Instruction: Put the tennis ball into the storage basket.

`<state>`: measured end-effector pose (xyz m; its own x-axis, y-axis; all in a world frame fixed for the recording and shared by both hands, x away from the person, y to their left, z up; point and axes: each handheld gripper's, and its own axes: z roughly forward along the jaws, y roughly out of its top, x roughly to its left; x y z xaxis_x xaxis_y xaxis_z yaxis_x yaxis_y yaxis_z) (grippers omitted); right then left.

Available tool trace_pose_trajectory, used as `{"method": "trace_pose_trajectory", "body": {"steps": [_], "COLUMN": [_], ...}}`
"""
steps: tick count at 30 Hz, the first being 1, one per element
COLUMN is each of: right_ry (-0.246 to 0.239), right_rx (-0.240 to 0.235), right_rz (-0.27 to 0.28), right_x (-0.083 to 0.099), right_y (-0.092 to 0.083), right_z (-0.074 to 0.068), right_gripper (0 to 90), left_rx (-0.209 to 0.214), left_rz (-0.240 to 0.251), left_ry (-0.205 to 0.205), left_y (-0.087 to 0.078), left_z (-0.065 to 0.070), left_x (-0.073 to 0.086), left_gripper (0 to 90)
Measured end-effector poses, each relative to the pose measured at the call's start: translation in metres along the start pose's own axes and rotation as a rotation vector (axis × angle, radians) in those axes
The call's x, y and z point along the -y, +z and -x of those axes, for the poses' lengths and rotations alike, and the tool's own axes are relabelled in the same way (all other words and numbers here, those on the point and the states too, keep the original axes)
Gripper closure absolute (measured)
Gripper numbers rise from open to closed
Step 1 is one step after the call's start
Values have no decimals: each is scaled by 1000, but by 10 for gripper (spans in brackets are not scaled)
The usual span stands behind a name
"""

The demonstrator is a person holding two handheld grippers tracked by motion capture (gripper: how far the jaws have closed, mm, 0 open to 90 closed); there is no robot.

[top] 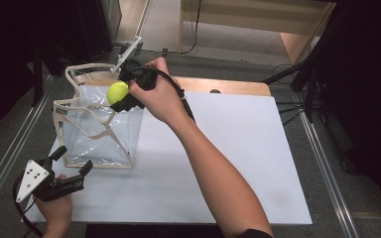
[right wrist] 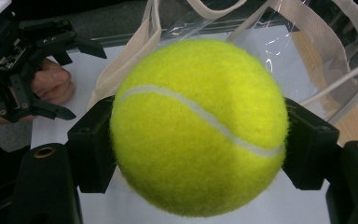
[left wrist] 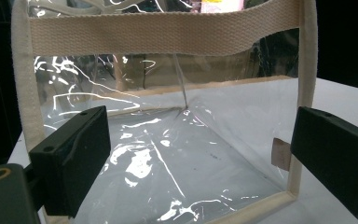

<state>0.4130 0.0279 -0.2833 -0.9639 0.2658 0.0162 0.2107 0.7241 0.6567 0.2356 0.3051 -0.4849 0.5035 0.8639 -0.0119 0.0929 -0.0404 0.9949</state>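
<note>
Above the open mouth of the clear plastic tote bag with cream webbing trim, the right gripper holds the fuzzy yellow-green tennis ball clamped between its two black jaws, as the right gripper view confirms. The bag stands upright at the near left corner of the white worktop. The left gripper rests just in front of the bag, jaws spread wide and gripping nothing; the bag's front wall stands between its jaws but untouched. Step in hand, as judged: carrying the ball to the bag for insertion. The next move calls for lowering the ball past the bag's loose handles, then releasing it inside.
</note>
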Motion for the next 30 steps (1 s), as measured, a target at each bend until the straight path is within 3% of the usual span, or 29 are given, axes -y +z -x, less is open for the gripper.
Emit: {"method": "trace_pose_trajectory", "body": {"steps": [30], "right_ry": [-32], "right_rx": [-14], "right_rz": [-5], "right_x": [-38], "right_y": [27], "right_z": [2], "right_gripper": [233], "left_rx": [4], "left_rz": [4], "left_ry": [-4], "left_y": [-1], "left_z": [-1], "left_x": [0], "left_gripper": [54]}}
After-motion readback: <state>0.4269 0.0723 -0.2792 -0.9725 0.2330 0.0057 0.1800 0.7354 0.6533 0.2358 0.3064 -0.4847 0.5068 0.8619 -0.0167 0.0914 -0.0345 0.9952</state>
